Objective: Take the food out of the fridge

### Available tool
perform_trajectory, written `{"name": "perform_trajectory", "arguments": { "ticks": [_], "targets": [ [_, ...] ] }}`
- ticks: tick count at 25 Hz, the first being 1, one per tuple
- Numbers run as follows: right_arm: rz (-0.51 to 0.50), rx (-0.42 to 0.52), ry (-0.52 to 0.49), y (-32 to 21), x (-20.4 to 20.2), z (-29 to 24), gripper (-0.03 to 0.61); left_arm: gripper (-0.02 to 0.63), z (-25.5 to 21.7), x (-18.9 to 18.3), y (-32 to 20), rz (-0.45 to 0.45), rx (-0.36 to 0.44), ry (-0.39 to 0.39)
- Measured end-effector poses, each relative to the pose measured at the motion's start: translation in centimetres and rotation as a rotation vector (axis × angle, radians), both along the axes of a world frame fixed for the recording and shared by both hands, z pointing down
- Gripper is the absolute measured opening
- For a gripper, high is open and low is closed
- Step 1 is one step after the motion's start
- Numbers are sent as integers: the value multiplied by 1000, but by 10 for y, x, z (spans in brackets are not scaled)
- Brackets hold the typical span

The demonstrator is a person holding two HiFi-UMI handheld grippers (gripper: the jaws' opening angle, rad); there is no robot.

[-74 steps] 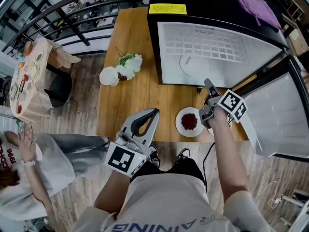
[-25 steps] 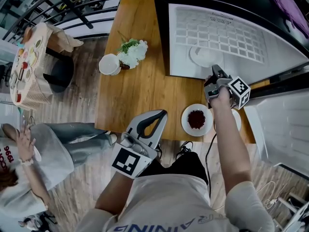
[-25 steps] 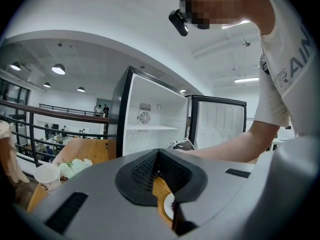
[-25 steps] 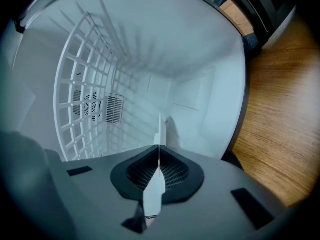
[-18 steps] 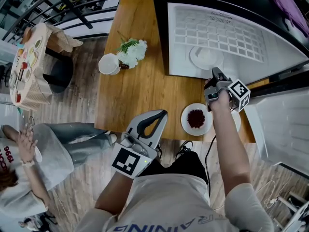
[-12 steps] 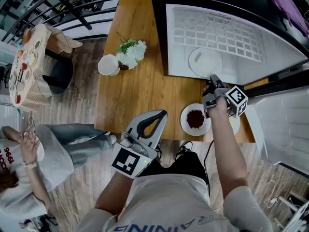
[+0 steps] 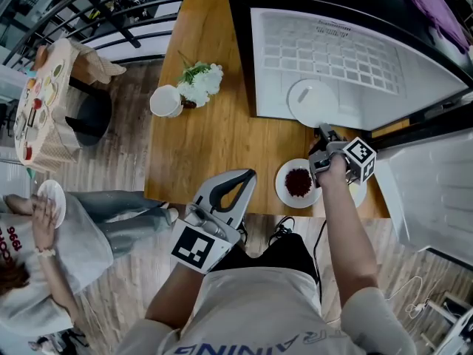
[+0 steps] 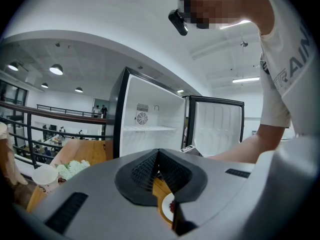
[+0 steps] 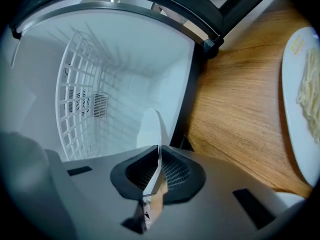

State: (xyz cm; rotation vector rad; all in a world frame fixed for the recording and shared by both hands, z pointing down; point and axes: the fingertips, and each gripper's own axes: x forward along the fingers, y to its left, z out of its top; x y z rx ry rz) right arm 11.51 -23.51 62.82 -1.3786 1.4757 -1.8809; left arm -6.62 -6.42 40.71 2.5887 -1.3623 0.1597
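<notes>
Right gripper view shows the right claw (image 9: 157,153) pressed almost together on the thin rim of a white plate (image 9: 149,128). The plate reaches ahead of the claw into the open fridge (image 9: 115,54). To the right of this claw, a plate of noodles (image 9: 300,84) lies on the wooden surface (image 9: 235,109). Only the head view shows a plate of red food (image 7: 298,183) just left of the right claw, and the left claw (image 7: 235,180) well apart from it, near the body. Left gripper view shows the left claw's jaws pressed together, with nothing between them.
</notes>
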Motion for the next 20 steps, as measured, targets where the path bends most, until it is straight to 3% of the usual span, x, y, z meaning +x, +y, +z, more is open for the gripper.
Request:
{"name": "perform_trajectory", "arguments": {
  "ticks": [20],
  "targets": [
    [-6,7,-80,-5,-10,-1,37,6,-1,-2,1,0,-1,-3]
  ]
}}
